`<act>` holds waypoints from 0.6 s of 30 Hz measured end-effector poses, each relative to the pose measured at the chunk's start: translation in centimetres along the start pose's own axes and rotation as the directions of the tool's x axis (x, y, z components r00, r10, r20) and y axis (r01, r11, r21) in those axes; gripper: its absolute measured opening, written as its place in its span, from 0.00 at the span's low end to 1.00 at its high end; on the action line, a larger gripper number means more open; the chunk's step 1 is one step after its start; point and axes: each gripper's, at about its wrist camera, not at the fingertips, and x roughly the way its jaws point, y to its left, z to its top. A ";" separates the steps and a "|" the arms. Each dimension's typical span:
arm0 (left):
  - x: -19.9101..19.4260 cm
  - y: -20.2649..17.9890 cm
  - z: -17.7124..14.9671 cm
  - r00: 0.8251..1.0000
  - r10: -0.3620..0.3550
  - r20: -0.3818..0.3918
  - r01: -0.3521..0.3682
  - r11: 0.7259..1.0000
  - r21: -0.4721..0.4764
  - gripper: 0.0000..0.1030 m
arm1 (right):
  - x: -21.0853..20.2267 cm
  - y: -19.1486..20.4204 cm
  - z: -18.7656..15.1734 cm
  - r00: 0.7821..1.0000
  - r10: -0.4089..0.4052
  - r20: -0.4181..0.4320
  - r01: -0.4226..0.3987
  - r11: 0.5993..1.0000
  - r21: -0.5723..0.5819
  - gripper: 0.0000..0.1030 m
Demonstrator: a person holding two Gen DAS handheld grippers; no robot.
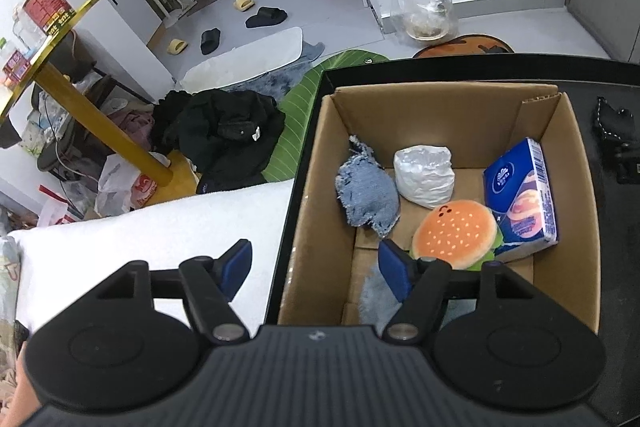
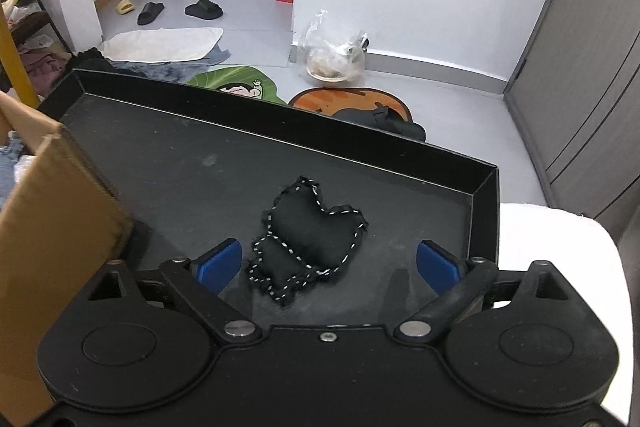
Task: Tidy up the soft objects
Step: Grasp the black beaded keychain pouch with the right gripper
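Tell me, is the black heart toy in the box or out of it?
Out. The black heart toy lies on the black tray, beside the cardboard box, between the open right gripper's fingers.

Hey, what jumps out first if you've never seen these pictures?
The orange burger plush in the cardboard box, beside a blue tissue pack. Then the black stitched cushion lying alone on the black tray, between the open fingers of the right hand-held gripper.
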 end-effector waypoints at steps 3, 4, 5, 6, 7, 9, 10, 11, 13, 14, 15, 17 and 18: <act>0.0 -0.6 0.1 1.000 0.004 -0.005 -0.004 1.000 0.012 0.66 | 0.6 -0.1 -0.1 1.000 0.000 -0.002 0.000 1.000 -0.003 0.92; 0.0 -0.9 0.1 1.000 0.003 -0.007 -0.003 1.000 0.015 0.66 | 0.8 0.0 -0.1 1.000 -0.006 0.000 0.006 1.000 -0.010 0.92; 0.0 -1.1 0.1 1.000 0.003 -0.010 -0.002 1.000 0.018 0.66 | 0.8 0.0 -0.2 1.000 -0.008 0.006 0.008 1.000 -0.016 0.91; 0.0 -1.2 0.0 1.000 0.003 -0.012 -0.002 1.000 0.020 0.66 | 0.8 -0.1 -0.2 1.000 -0.005 0.013 0.006 1.000 -0.017 0.90; 0.0 -1.3 0.0 1.000 0.005 -0.014 -0.004 1.000 0.025 0.66 | 0.8 -0.1 -0.2 1.000 -0.004 0.017 0.004 1.000 -0.016 0.89; 0.1 -1.7 -0.1 1.000 0.023 -0.017 -0.022 0.999 0.040 0.66 | 0.6 -0.3 -0.2 1.000 0.003 0.018 -0.002 1.000 -0.005 0.83; 0.1 -1.8 -0.2 1.000 0.026 -0.018 -0.025 0.999 0.045 0.66 | 0.4 -0.5 -0.3 1.000 0.004 0.020 -0.004 1.000 0.005 0.80; 0.1 -1.8 -0.2 0.999 0.025 -0.020 -0.024 0.999 0.046 0.66 | 0.2 -0.7 -0.4 1.000 0.008 0.021 -0.008 1.000 0.014 0.74; 0.1 -1.9 -0.3 0.999 0.027 -0.019 -0.027 0.999 0.046 0.67 | -0.1 -0.9 -0.3 1.000 0.005 0.030 -0.006 1.000 0.020 0.60; 0.0 -1.9 -0.3 0.999 0.027 -0.020 -0.026 0.999 0.045 0.67 | -0.3 -1.0 -0.3 0.999 0.002 0.035 -0.002 1.000 0.018 0.51; 0.0 -1.9 -0.3 0.999 0.027 -0.021 -0.026 0.999 0.044 0.67 | -0.2 -1.1 -0.2 0.999 0.003 0.034 -0.004 1.000 0.021 0.46; -0.1 -1.8 -0.3 0.999 0.027 -0.023 -0.026 0.999 0.045 0.67 | -0.3 -1.3 -0.2 0.999 0.005 0.032 -0.006 1.000 0.024 0.42; -0.1 -1.8 -0.2 0.999 0.026 -0.024 -0.025 0.999 0.044 0.67 | -0.4 -1.3 -0.3 1.000 0.003 0.029 -0.003 1.000 0.020 0.40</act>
